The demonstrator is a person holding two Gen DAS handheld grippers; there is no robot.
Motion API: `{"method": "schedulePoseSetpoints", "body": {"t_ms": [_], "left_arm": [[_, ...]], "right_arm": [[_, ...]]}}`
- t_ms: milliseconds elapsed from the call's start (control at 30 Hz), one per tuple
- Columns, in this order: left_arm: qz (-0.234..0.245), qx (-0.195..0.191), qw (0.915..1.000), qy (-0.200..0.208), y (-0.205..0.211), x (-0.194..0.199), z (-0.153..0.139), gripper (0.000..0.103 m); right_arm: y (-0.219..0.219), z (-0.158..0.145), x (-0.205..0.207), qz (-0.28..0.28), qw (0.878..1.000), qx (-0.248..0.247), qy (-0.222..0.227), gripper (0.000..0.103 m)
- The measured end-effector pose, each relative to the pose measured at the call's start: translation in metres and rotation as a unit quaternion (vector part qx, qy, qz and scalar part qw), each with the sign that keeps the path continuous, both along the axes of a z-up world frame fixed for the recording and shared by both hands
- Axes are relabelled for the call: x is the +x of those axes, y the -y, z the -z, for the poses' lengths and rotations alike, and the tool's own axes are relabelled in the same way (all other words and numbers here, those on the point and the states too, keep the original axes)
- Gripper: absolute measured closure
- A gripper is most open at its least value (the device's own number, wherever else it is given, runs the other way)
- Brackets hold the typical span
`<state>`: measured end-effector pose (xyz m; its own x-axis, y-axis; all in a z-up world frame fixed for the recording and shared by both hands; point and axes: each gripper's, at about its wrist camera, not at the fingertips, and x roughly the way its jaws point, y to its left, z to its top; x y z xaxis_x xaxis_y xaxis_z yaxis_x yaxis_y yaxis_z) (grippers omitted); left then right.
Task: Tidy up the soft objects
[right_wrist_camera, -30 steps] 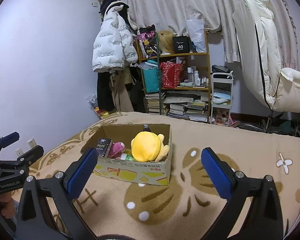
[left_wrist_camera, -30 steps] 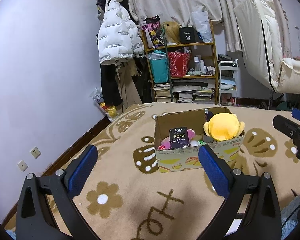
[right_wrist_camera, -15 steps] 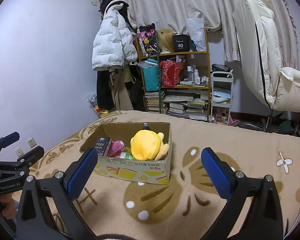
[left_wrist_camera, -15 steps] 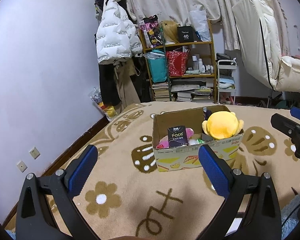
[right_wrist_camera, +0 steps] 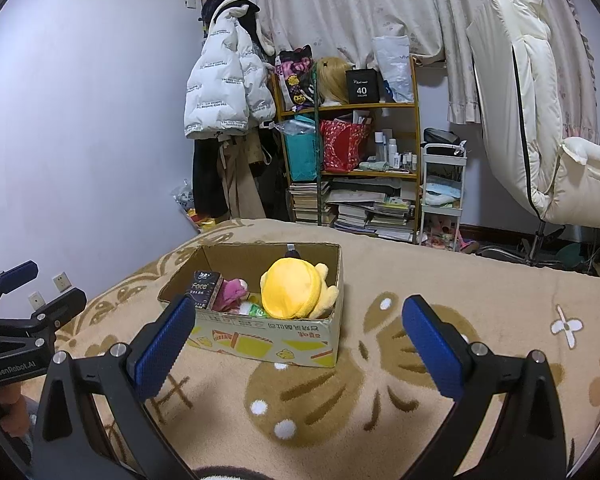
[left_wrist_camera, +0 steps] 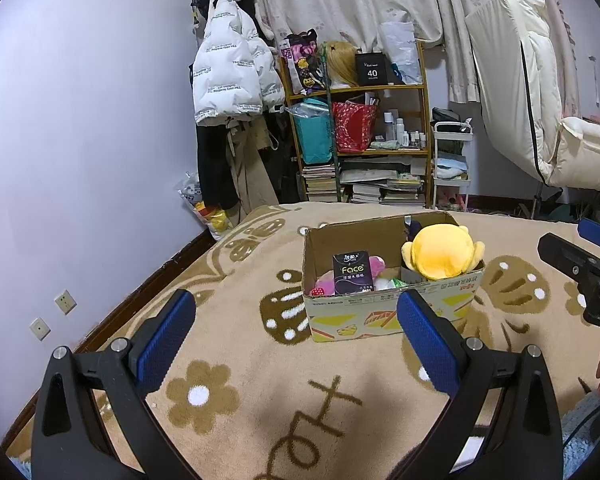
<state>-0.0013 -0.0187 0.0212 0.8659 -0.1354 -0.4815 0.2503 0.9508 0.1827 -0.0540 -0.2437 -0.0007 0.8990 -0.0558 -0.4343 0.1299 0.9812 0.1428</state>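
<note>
Lilac walls (left_wrist_camera: 80, 120), cluttered shelf (left_wrist_camera: 364, 144), curtains (right_wrist_camera: 360, 4)

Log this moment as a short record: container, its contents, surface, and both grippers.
container: open cardboard box, standing on the blanket
contents: yellow plush toy, pink plush toy, dark tissue pack marked Face
surface: tan patterned blanket
left gripper: open, empty, short of the box
right gripper: open, empty, short of the box

One cardboard box (right_wrist_camera: 260, 344), two plush toys (right_wrist_camera: 292, 296), one tissue pack (right_wrist_camera: 204, 290).
</note>
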Motion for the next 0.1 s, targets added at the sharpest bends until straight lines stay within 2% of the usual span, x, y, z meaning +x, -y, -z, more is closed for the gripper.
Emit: {"method": "schedulePoseSetpoints", "body": {"t_ms": [100], "left_arm": [[0.0, 0.0, 1.0, 0.0, 0.0001, -0.0001, 0.0001, 0.003]], "right_arm": [[0.0004, -0.0002, -0.0001, 0.0, 1.0, 0.0, 0.0, 0.0]]}}
